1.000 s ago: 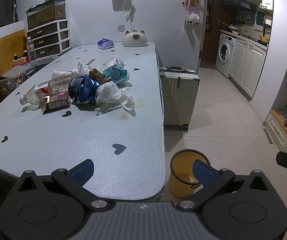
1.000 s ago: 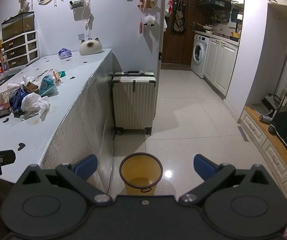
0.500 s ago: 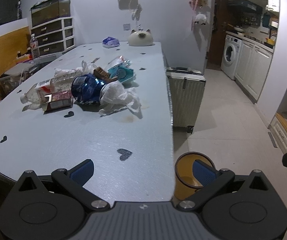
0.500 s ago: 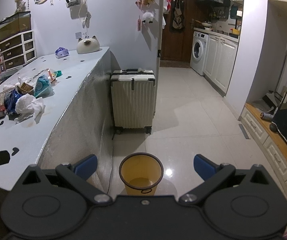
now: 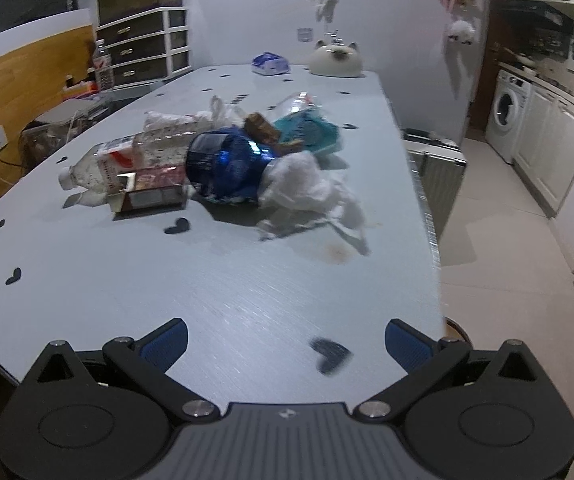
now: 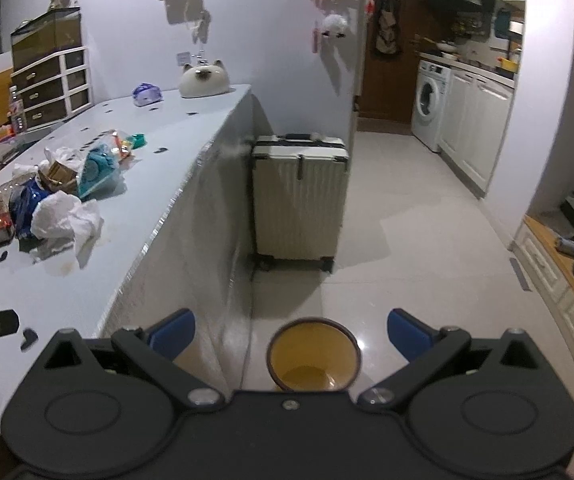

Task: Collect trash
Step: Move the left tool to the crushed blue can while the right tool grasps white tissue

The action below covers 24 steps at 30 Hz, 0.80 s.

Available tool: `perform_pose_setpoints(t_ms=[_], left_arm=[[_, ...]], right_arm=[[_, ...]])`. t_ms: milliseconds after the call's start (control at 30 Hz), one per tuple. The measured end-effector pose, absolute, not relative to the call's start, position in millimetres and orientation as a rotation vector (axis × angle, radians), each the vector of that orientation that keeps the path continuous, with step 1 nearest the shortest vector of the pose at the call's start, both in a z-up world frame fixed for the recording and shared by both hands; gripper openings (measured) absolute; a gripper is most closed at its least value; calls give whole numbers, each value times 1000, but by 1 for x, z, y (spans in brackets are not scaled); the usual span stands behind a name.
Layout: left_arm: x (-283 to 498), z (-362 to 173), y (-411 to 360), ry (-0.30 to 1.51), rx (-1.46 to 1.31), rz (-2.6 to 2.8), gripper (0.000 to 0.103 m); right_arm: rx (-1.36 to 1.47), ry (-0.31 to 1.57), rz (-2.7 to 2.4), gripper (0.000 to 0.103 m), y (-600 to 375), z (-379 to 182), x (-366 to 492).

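A pile of trash lies mid-table: a crumpled white tissue (image 5: 307,184), a blue wrapper (image 5: 227,164), a clear plastic bottle (image 5: 119,160), a small carton (image 5: 151,196) and a teal bag (image 5: 307,132). My left gripper (image 5: 287,340) is open and empty over the table's near end, short of the pile. My right gripper (image 6: 291,330) is open and empty above the yellow trash bin (image 6: 313,356) on the floor beside the table. The pile also shows in the right wrist view, with the tissue (image 6: 63,216) at its near side.
The pale table (image 5: 207,288) has dark heart marks. A white suitcase (image 6: 299,196) stands on the floor past the bin. A cat-shaped ornament (image 5: 337,60) and a tissue pack (image 5: 270,65) sit at the table's far end. Drawers (image 5: 143,52) stand at the left, kitchen cabinets at the right.
My left gripper has moved forward over the table toward the pile, and the bin has nearly left its view. My right gripper has moved slightly forward above the bin.
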<state>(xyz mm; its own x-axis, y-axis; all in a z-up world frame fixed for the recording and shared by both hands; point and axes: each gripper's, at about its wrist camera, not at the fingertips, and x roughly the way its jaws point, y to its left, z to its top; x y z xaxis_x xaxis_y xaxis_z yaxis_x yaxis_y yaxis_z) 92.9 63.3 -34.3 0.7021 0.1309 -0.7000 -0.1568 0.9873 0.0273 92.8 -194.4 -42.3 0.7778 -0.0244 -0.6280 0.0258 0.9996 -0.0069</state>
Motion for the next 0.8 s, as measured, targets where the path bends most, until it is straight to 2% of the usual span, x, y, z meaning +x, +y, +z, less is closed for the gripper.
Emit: perform_pose_setpoints(t_ms=[433, 800], left_arm=[[152, -42, 124, 742, -47, 263, 103], [188, -26, 160, 673, -40, 269, 103]], right_arm=[[-6, 605, 132, 103, -131, -39, 183], [85, 553, 338, 103, -68, -47, 246]])
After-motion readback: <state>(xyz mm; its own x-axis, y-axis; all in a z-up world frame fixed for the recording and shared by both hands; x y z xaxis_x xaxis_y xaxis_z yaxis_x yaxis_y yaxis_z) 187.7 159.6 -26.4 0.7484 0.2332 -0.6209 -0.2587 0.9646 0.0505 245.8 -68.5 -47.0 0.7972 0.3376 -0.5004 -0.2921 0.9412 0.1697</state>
